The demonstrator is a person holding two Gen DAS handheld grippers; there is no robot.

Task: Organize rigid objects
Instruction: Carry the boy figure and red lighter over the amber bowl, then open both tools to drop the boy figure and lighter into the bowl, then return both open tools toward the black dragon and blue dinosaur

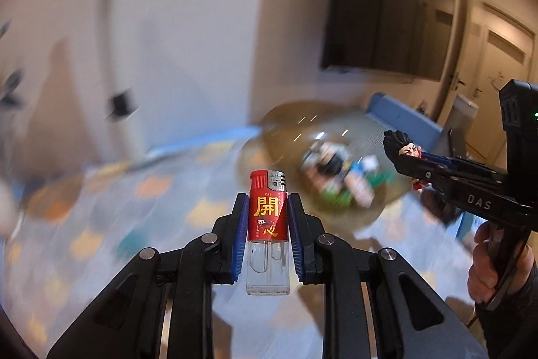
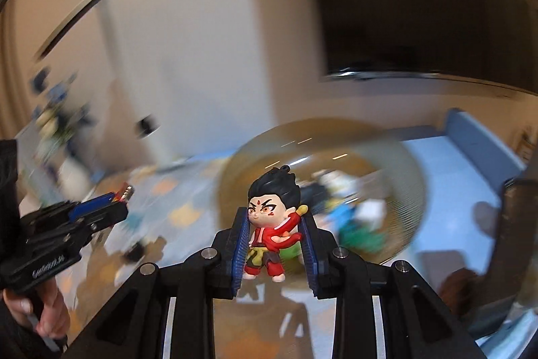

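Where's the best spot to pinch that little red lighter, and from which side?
Grip the lighter across its flat red body, one pad on each narrow side, as the left gripper does now. Its straight sides suit the pads; the metal top stays free.

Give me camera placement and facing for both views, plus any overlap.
Left wrist: sits on the left gripper, looking forward along its fingers at the clamped red lighter; the right gripper and the hand holding it show at the right edge.
Right wrist: sits on the right gripper, looking forward at the clamped figurine; the left gripper and its hand show at the left edge.
Shared: the blurred round basket of items, the patterned tabletop, the dark wall screen.
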